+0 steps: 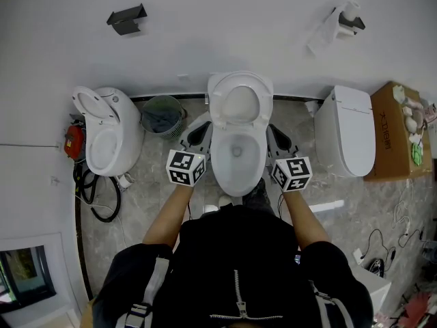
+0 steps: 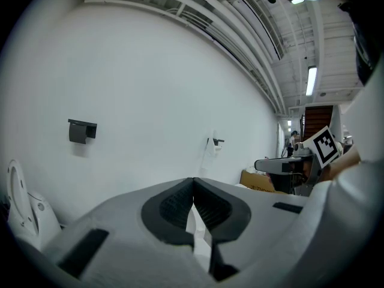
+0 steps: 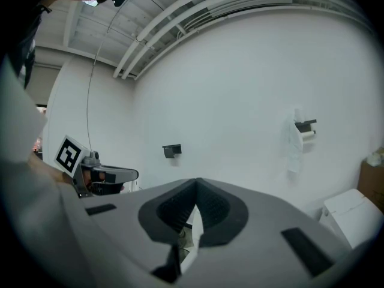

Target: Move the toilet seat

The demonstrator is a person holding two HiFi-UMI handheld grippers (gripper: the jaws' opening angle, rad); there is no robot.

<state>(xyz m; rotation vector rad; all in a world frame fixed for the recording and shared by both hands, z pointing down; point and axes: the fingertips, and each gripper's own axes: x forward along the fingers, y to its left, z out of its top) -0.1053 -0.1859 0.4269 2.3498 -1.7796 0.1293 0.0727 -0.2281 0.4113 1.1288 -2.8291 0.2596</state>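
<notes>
A white wall [image 1: 225,19] rises above a grey marble-look floor [image 1: 157,183]. The white oval toilet seat [image 1: 216,102] stands raised at the back edge of the middle white ceramic toilet [image 1: 237,173]. My left gripper [image 1: 199,131] and right gripper [image 1: 277,139] flank its bowl, both fully closed and holding nothing.

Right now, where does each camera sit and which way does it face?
Head view: on the person's head, looking steeply down at the toilet; forearms, torso, left gripper and right gripper show.
Left gripper view: on that gripper, facing the wall over its shut jaws.
Right gripper view: likewise, same wall, jaws shut.
Shared: both gripper views show the black holder and the other gripper.
</notes>
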